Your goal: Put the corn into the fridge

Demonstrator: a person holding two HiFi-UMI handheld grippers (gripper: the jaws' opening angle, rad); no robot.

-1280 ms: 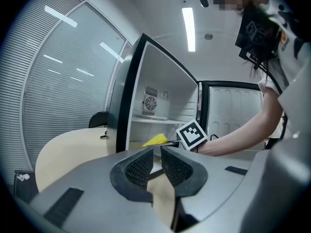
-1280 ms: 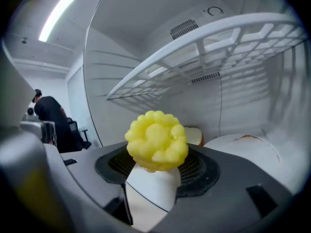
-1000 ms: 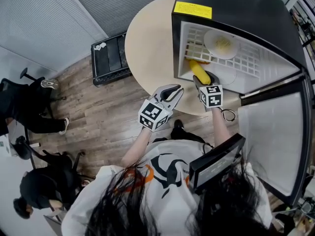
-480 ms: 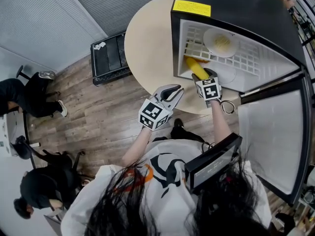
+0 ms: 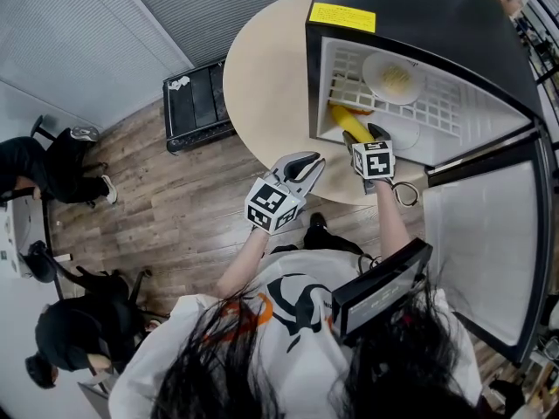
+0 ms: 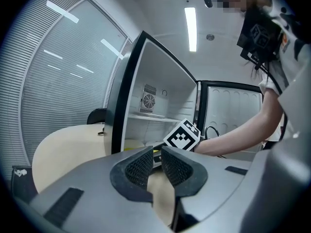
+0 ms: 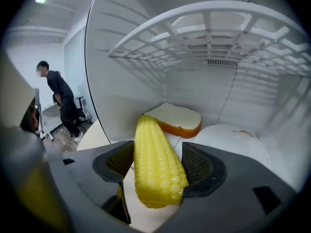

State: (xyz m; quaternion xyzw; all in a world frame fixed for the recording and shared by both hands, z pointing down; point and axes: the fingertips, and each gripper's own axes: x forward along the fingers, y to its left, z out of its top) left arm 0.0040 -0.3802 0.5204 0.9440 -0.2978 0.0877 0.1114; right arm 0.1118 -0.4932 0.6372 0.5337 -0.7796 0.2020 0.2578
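Head view: the long yellow corn cob (image 5: pixel 348 120) is inside the open black fridge (image 5: pixel 419 7), under its white wire shelf (image 5: pixel 437 103).
Left gripper view: the left gripper (image 6: pixel 156 161) shows a small gap with nothing in it.
Right gripper view: the right gripper (image 7: pixel 156 163) has just been opening. Its jaws are wide, with the corn cob between them.

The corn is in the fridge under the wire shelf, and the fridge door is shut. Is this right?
No: the fridge door stands open, as the head view shows. The corn is indeed in the fridge under the wire shelf.
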